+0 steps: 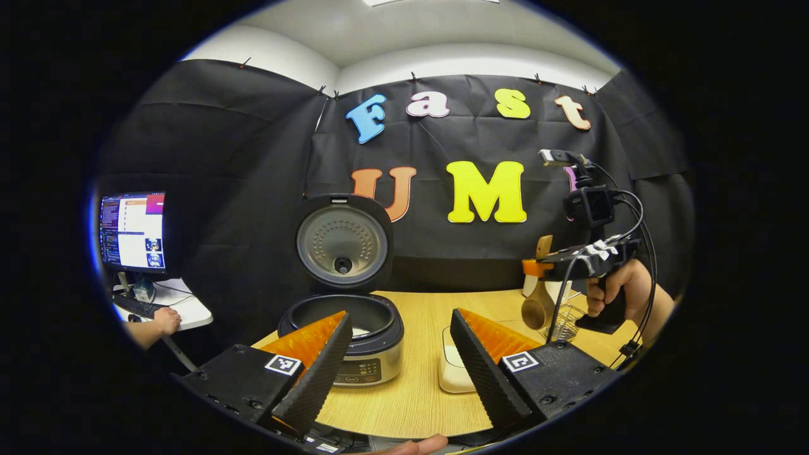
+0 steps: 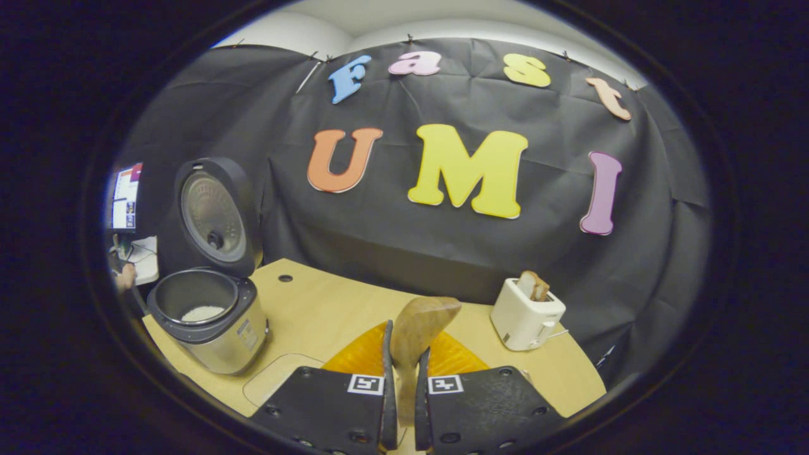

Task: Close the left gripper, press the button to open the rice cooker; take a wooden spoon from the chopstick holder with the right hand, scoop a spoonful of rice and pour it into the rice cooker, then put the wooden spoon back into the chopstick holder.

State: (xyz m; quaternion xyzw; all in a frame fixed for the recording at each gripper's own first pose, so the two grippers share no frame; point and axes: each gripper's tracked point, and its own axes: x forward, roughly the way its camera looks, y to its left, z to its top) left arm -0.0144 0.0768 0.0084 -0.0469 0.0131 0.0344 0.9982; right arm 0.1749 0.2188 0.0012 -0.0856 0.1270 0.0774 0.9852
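Note:
The rice cooker [image 1: 370,354] stands open on the wooden table, its lid [image 1: 342,243] upright, with a little white rice [image 2: 202,312] in the pot [image 2: 208,316]. My left gripper [image 1: 399,328] is open just in front of the cooker, nothing between its fingers. At the right, a hand holds my right gripper [image 1: 569,262], which is shut on the wooden spoon [image 1: 538,306], bowl hanging down beside the wire chopstick holder [image 1: 564,323]. In the right gripper view, the spoon [image 2: 422,322] stands up between the closed fingers of my right gripper [image 2: 404,335].
A shallow pale tray [image 1: 451,365] lies on the table right of the cooker. A white toaster [image 2: 526,314] with bread stands at the back right. At the far left, a person's hand [image 1: 165,320] rests at a desk under a monitor [image 1: 133,230].

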